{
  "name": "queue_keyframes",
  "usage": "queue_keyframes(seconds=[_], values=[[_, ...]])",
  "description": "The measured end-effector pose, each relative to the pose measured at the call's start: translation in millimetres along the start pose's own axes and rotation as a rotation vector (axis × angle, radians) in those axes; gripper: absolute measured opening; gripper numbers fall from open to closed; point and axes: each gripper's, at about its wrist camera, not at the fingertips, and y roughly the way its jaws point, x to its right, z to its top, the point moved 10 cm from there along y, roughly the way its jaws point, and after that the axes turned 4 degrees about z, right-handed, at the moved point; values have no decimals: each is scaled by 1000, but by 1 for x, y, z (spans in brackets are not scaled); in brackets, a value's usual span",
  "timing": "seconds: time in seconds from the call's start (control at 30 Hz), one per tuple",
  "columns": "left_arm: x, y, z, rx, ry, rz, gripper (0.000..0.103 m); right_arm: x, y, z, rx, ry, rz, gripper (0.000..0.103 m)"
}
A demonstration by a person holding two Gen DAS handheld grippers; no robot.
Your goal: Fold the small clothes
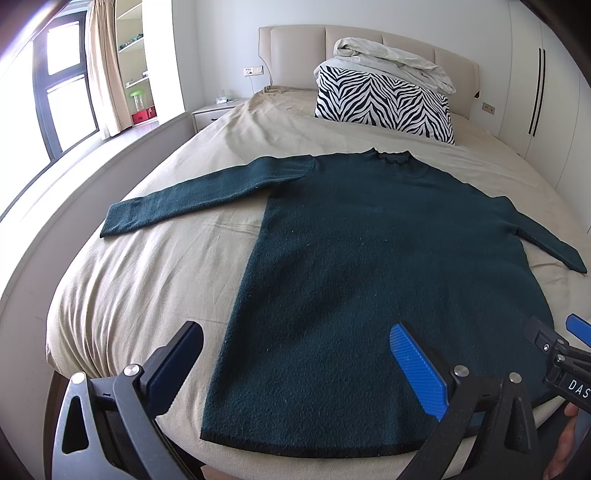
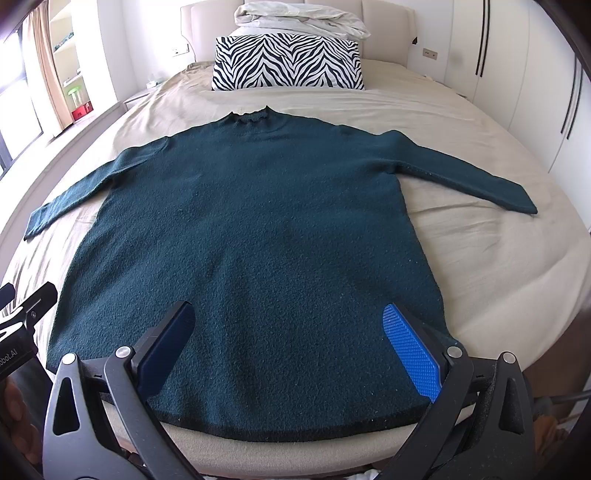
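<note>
Sweater [image 2: 251,236], dark green knit, lies flat and unfolded on the bed sheet [image 2: 491,258], collar toward the headboard [image 1: 295,55] and hem at the near edge of the bed. Both sleeves are spread outward to either side, cuffs resting on the sheet. Fabric shows no creases or folded portions; a black band runs along the hem. Left gripper [image 1: 295,373] hangs over the hem's left portion with its fingers spread wide, one finger above bare sheet and the blue-padded finger above the knit; nothing is held between them. Right gripper [image 2: 291,350] hangs over the hem's right-centre portion, fingers likewise spread wide with only sweater surface visible between them and nothing clamped. Contact between either tool and the fabric cannot be confirmed from these views. Part of the right gripper appears at the right edge of the left wrist view, with a hand [image 1: 565,443] partly visible beneath it. Zebra-print pillow [image 2: 288,62] stands against the headboard, well apart from the sweater, with a white folded duvet [image 2: 303,18] stacked on top of it.
</note>
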Motion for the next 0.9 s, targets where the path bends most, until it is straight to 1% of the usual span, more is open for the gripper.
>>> queue_keyframes(seconds=[0.4, 0.67, 0.83, 0.9], values=[[2, 4, -6, -5, 7, -2, 103, 1, 3, -1, -5, 0, -2, 103], [3, 13, -5, -24, 12, 15, 103, 3, 9, 0, -16, -1, -4, 103], [8, 15, 0, -14, 25, 26, 103, 6, 17, -1, -36, 7, 4, 103], [12, 17, 1, -18, 25, 8, 103, 7, 21, -1, -43, 10, 3, 103]])
